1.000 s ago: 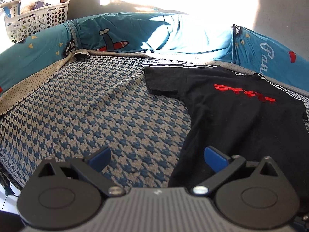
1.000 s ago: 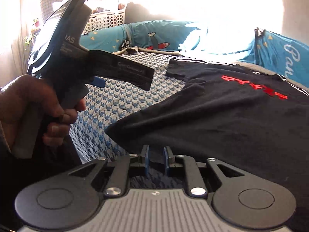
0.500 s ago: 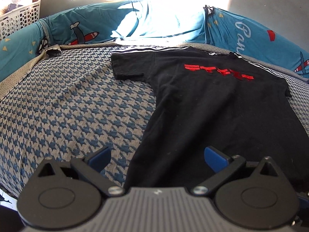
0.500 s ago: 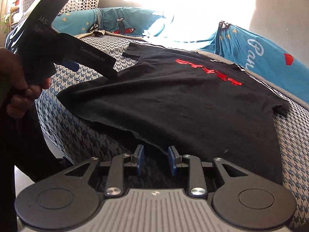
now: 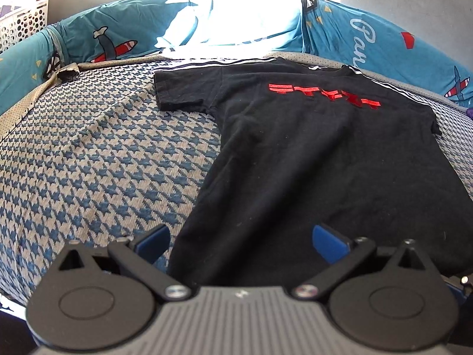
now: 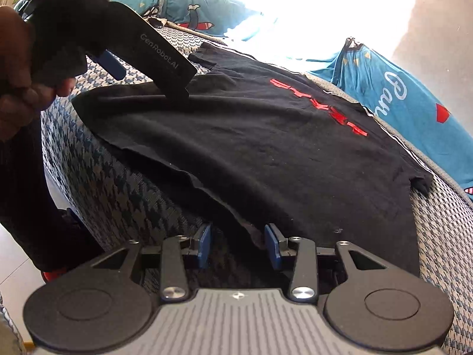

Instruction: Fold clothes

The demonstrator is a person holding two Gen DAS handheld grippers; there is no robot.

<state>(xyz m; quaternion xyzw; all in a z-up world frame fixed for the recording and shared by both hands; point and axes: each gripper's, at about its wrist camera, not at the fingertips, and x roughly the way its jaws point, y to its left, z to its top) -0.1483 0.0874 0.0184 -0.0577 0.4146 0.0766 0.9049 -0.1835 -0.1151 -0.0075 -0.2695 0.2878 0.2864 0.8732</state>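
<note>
Both grippers at hem end of black tee (image 5: 310, 153), spread flat on bed (image 5: 97, 153), collar far. Left gripper (image 5: 241, 241) jaws wide, empty; right gripper (image 6: 238, 244) jaws part-open, straddling hem, I'd say nearer.

The left wrist camera sits low behind the left claw (image 5: 239, 241), looking across the bed (image 5: 88, 159) from its near edge toward the far edge and its blue cushions (image 5: 384, 38); the black T-shirt (image 5: 310, 159) begins just past the blue pads. The right wrist camera rides behind the right claw (image 6: 238, 247), close to the near edge and facing the far right corner. Both views share the T-shirt (image 6: 251, 148); the right view also takes in the left claw (image 6: 142, 53) near the bed's left edge.
</note>
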